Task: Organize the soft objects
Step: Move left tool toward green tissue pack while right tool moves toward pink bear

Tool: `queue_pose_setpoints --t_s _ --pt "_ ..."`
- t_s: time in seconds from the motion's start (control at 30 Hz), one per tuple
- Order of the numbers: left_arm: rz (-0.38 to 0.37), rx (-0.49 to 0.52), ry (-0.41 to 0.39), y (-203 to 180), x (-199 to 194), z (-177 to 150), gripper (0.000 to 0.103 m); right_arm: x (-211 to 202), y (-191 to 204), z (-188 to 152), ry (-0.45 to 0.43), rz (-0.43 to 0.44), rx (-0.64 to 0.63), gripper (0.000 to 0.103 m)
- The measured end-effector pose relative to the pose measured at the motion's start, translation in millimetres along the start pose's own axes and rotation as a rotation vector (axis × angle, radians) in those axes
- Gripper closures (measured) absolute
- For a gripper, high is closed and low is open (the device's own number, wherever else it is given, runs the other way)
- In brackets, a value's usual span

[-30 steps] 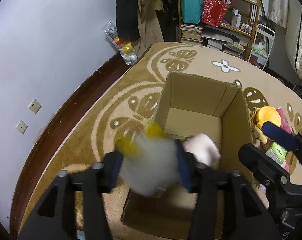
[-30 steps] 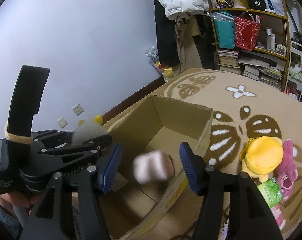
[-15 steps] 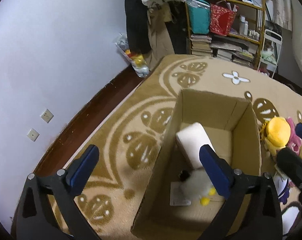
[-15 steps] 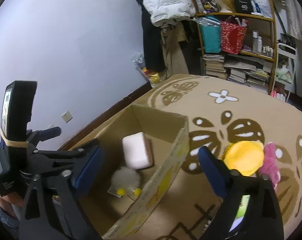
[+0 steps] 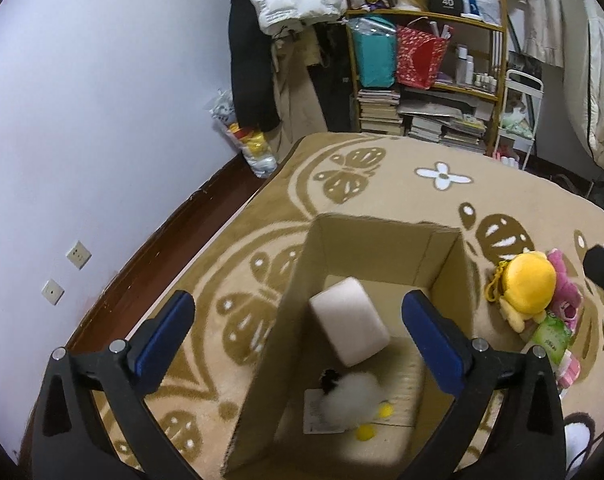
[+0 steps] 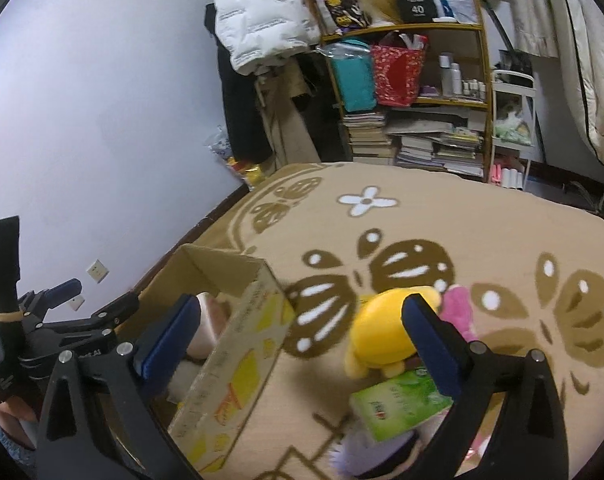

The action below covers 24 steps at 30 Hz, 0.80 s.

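The left tool [image 5: 298, 320] hangs over an open cardboard box [image 5: 386, 248] that stands on a tan rug [image 5: 382, 184] with brown butterfly shapes. Its jaws stand wide apart and nothing is between the blue pads; its opening has just reached its widest, the jaws still spreading slightly. Inside the box, a pale pink block-shaped cushion [image 5: 348, 326] leans against the left inner wall, and just below it a fluffy white toy [image 5: 352, 402] with yellow feet lies on the box floor beside a sheet of paper. The right tool [image 6: 298, 324] points at the rug to the right of the box, and its jaws are likewise fully apart and empty. Between its pads, on the rug, lies a yellow plush toy [image 6: 382, 336], touching a pink plush toy [image 6: 458, 312] on its right. Just below the yellow toy lies a green packet [image 6: 398, 404], partly resting on something pale purple whose shape cannot be told. From the right wrist view the box shows its printed yellow outer side, and the pink cushion is partly visible over its rim behind the left pad. The left tool's black frame shows at the far left edge of that view. A shelf [image 5: 426, 80] of books and bags stands against the far wall.
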State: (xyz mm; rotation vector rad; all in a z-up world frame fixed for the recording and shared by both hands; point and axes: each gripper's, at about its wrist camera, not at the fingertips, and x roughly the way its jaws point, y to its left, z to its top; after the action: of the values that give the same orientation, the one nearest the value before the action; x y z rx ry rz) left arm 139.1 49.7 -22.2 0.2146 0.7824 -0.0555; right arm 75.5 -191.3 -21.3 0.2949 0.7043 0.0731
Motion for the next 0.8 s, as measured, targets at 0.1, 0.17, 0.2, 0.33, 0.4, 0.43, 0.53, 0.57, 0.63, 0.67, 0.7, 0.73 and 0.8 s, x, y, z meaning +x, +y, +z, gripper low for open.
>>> queue_pose_setpoints --t_s 0.1,0.17,0.2,0.33,0.4,0.43,0.53,0.57,0.63,0.67,0.7,0.73,0.8 --pt "-0.004 0.035 -0.022 -12 -7 2 0.001 -4 -13 3 -0.010 -0.025 0.026 0.000" --pt "-0.009 0.075 -0.035 -23 -12 4 0.001 -5 -22 4 -0.002 -0.037 0.040 0.000" --pt "-0.011 0.094 -0.040 -28 -14 4 0.001 -5 -26 3 0.002 -0.045 0.046 0.000" --pt "-0.045 0.143 -0.056 -52 -22 2 0.001 -5 -43 -1 0.030 -0.071 0.084 0.000" --pt "-0.057 0.167 -0.065 -62 -25 2 0.001 -5 -51 -4 0.045 -0.074 0.111 0.000" --pt "-0.066 0.184 -0.071 -69 -28 2 0.001 -5 -55 -6 0.054 -0.078 0.125 0.000" --pt "-0.085 0.221 -0.085 -86 -33 0 0.001 -5 -66 -14 0.077 -0.092 0.150 0.000" --pt "-0.092 0.232 -0.087 -90 -34 -1 0.001 -6 -70 -16 0.084 -0.098 0.156 0.000" --pt "-0.107 0.254 -0.086 -100 -36 -2 0.001 -6 -77 -22 0.102 -0.111 0.173 0.000" --pt "-0.118 0.268 -0.086 -106 -37 -3 0.001 -6 -80 -25 0.109 -0.116 0.180 0.000" --pt "-0.126 0.276 -0.085 -110 -37 -3 0.001 -6 -83 -28 0.116 -0.121 0.187 0.000" --pt "-0.135 0.284 -0.084 -114 -38 -4 0.001 -6 -86 -30 0.124 -0.126 0.192 0.000" --pt "-0.160 0.312 -0.077 -124 -39 -6 0.001 -8 -93 -36 0.130 -0.137 0.198 0.000"
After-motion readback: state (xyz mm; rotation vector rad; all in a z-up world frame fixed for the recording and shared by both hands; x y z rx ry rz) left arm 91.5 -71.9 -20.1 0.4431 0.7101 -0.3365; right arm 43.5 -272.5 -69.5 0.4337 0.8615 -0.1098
